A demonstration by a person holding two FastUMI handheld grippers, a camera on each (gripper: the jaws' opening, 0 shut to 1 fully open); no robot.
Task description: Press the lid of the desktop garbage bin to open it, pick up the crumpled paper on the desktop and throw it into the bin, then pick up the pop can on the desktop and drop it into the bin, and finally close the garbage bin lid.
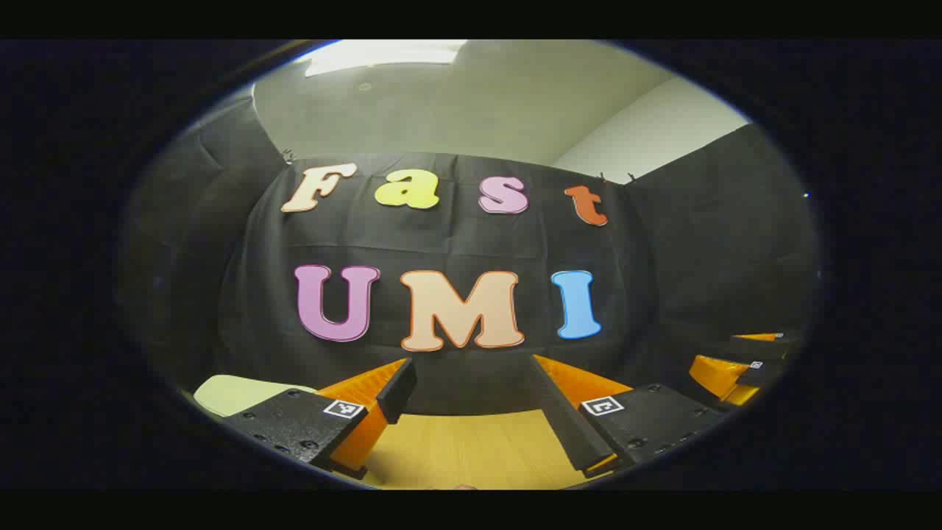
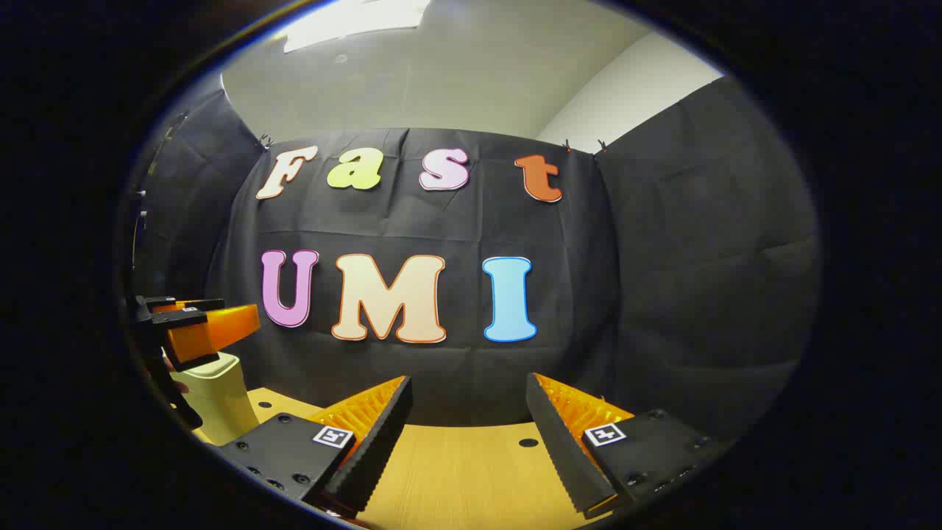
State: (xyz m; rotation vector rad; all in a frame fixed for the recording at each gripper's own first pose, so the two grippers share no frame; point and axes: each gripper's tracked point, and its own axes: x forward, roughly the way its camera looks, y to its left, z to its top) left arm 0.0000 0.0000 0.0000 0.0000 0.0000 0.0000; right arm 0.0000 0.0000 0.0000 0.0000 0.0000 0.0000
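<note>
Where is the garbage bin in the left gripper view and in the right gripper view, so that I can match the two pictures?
Left gripper view: the garbage bin shows its pale lid at the lower left, behind the left gripper's own finger mount.
Right gripper view: the bin stands at the lower left on the table, just below the left gripper.
Shared landmark: the black cloth wall.

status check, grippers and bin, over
Left gripper open, empty, above the table. Right gripper open, empty. Bin at left, lid down, left gripper just over it. Paper and can unsighted.
</note>
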